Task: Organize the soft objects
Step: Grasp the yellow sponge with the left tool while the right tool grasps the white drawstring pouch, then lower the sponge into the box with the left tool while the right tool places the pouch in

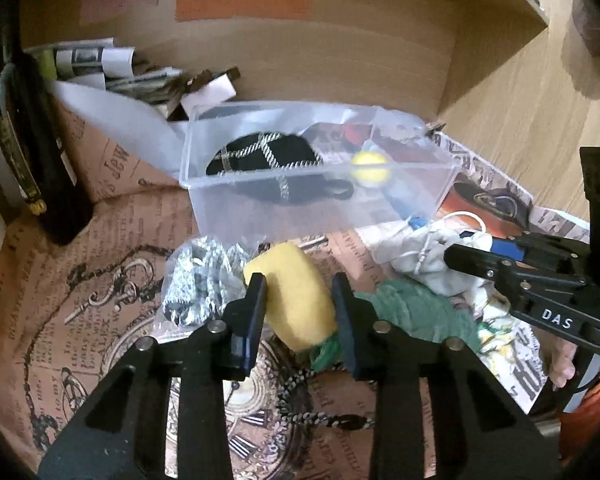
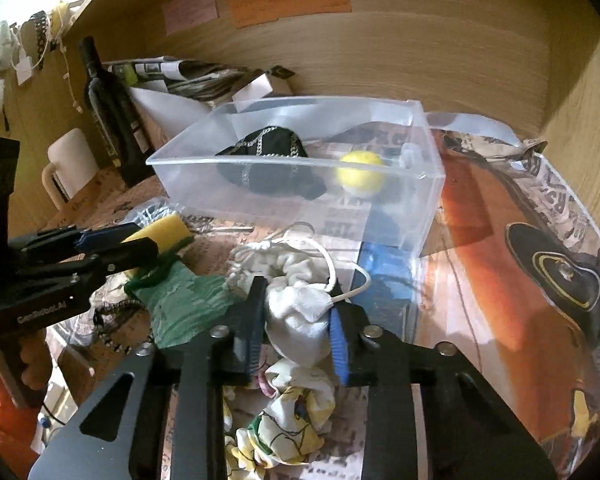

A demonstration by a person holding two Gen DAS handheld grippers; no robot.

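A clear plastic box (image 1: 260,204) stands ahead and holds a black pouch (image 1: 264,160) and a yellow ball (image 1: 370,166); it also shows in the right wrist view (image 2: 400,216). My left gripper (image 1: 300,304) is shut on a yellow sponge (image 1: 296,300), close in front of the box. My right gripper (image 2: 298,312) is shut on a white drawstring pouch (image 2: 296,316), beside the box. A green knitted cloth (image 1: 412,308) lies between the two grippers and also shows in the right wrist view (image 2: 184,304). A floral cloth (image 2: 284,420) lies under my right gripper.
A dark bottle (image 1: 32,148) stands at the left by stacked papers (image 1: 112,68). A crinkled silver bag (image 1: 196,276) lies left of the sponge. A white mug (image 2: 66,172) sits far left. Wooden walls enclose the back and right. Printed paper covers the surface (image 1: 60,320).
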